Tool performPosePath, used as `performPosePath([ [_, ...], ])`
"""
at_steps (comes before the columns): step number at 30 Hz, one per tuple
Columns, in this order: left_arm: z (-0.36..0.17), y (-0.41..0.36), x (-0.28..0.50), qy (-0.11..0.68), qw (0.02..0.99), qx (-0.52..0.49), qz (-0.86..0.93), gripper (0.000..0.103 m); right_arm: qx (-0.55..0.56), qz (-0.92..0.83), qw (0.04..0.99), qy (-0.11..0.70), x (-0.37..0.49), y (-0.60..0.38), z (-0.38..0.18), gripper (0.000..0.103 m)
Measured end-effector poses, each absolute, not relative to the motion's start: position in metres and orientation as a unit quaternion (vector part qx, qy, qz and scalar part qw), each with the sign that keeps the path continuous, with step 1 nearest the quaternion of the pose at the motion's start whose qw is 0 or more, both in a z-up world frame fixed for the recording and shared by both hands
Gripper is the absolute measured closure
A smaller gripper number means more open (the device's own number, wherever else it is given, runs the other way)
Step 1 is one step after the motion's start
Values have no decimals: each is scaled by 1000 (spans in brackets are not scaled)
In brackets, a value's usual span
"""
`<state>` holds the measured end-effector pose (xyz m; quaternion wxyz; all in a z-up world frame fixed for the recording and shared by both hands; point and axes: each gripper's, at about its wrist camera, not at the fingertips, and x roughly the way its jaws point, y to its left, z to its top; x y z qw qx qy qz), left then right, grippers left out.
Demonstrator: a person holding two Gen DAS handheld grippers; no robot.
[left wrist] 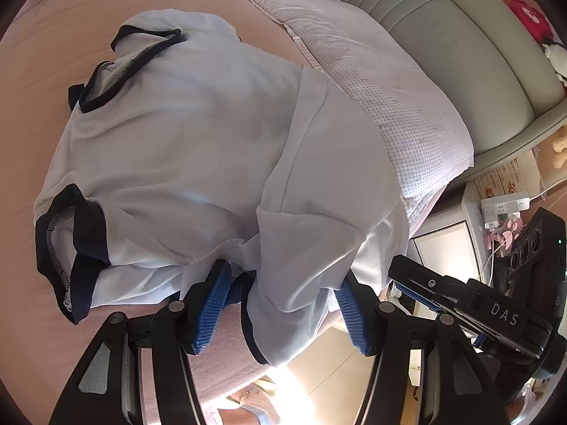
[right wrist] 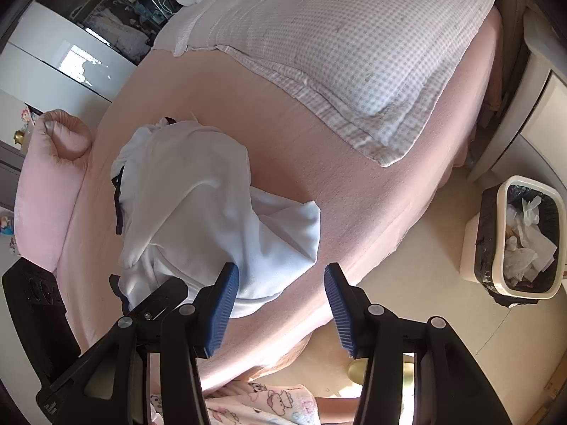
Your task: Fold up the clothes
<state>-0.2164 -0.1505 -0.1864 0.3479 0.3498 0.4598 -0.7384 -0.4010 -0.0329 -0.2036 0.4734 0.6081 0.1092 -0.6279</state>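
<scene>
Right now we hold both grippers over a white short-sleeved T-shirt with dark navy trim that lies crumpled on the pink fitted bedsheet. Our left gripper, black with blue ribbed pads, has a bunched fold of the shirt's hem between its jaws; the jaws stand about half apart, and we cannot tell whether the pads actually press on the cloth. Our right gripper hangs over the near edge of the bed with its jaws parted and nothing between them; its left pad overlaps the shirt's lower edge in the right wrist view. The shirt's navy collar points away from us and one navy-cuffed sleeve lies to the left. Beyond the shirt rests a pale checked pillow, and a cream waste bin lined with a black bag stands on the floor beside the bed.
</scene>
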Motion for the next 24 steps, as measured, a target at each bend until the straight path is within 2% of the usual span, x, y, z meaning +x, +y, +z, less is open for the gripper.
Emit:
performPosePath([
  [4,-189,-152,-212,441,348,362,-744,46,624,-618,470,88,-401,-44,-213,53],
  [7,-194,-154,-207,449,341,361,-743,46,630,-622,460,70,-399,-48,-220,45],
  [13,-198,-152,-205,451,340,360,-743,45,644,-608,463,21,-398,-47,-238,45],
  [14,-199,-152,-205,452,340,361,-742,44,646,-607,464,11,-398,-46,-240,51],
  [15,-200,-152,-205,452,339,361,-741,44,647,-605,464,1,-398,-46,-243,64],
  [18,-201,-150,-204,451,341,361,-742,44,646,-603,467,-9,-395,-48,-245,85],
  [20,-200,-150,-205,450,342,362,-741,44,632,-613,474,8,-390,-53,-239,91],
  [24,-198,-153,-204,458,345,350,-741,47,579,-640,500,71,-372,-63,-219,93],
])
